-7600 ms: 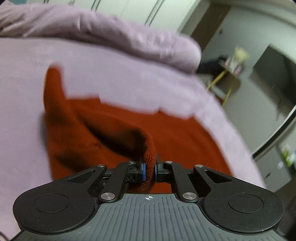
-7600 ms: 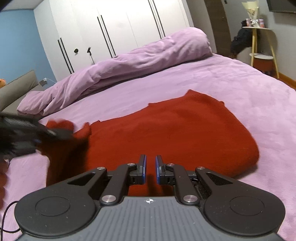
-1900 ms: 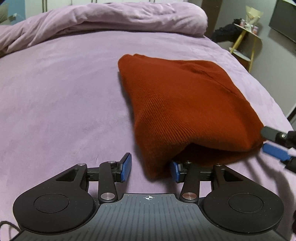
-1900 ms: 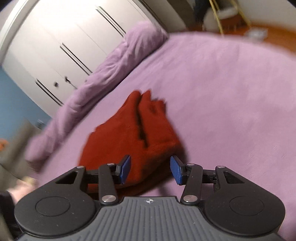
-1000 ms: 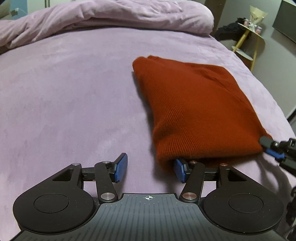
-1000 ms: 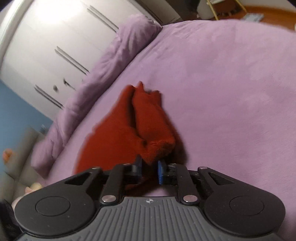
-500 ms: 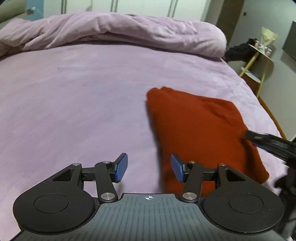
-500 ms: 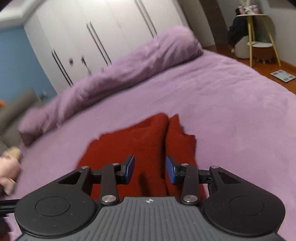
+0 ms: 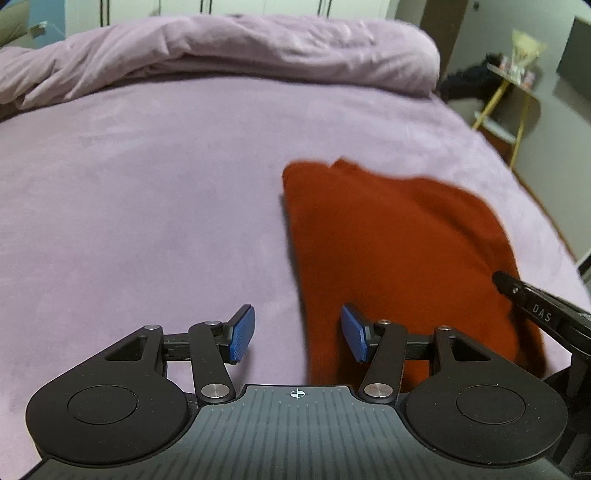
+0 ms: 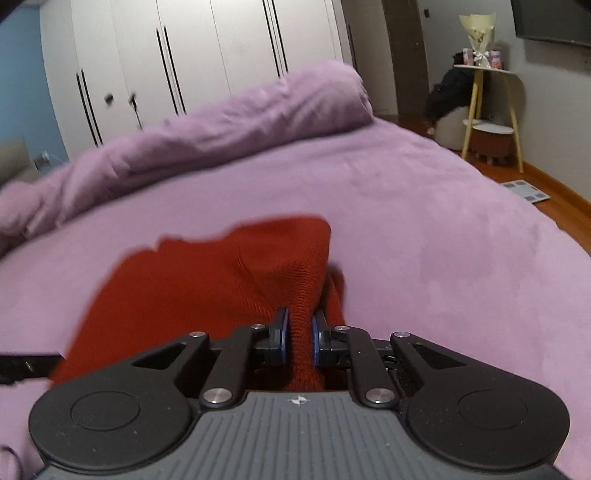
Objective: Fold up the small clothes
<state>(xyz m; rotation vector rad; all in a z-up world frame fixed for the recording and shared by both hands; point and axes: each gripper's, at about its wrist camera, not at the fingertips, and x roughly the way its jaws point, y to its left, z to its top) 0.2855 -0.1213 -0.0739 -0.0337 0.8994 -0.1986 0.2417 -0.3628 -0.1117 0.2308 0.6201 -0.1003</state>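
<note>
Your right hand-held gripper (image 10: 298, 339) had just closed on the red sweater's (image 10: 207, 280) edge, while your left hand-held gripper (image 9: 297, 334) hung open beside that sweater.

One red knitted garment (image 9: 399, 251) lies folded on one bed (image 9: 147, 206), which is covered in lilac. One rolled-up lilac duvet (image 9: 229, 55) runs along the bed's far side. Two sets of tongs are in view: the left tongs (image 9: 297, 334) and the right tongs (image 10: 299, 338), each with two blue pads. One white wardrobe (image 10: 207, 55) stands behind, with several doors; the exact number cannot be told. One yellow-legged side table (image 10: 491, 96) stands by the wall, with one wrapped bouquet (image 10: 478, 35) on top. One bathroom scale (image 10: 524, 190) lies on the floor
</note>
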